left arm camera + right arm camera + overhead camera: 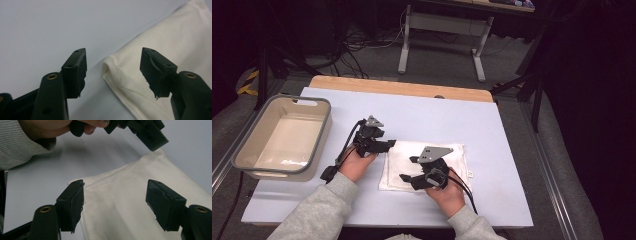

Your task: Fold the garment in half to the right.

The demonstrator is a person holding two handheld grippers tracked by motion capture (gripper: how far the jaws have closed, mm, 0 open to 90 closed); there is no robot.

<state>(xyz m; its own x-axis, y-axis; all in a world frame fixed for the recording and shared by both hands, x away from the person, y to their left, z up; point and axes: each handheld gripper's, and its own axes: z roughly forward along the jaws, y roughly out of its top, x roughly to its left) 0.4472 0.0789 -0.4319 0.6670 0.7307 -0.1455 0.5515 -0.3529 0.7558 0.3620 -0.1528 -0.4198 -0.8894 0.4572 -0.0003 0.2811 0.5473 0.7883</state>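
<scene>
Hand-held gripper [408,169] over folded cloth [402,165], pale blue table [492,130], grey bin [282,135], dark room.

No text, label or number (on any surface) can be read.
</scene>
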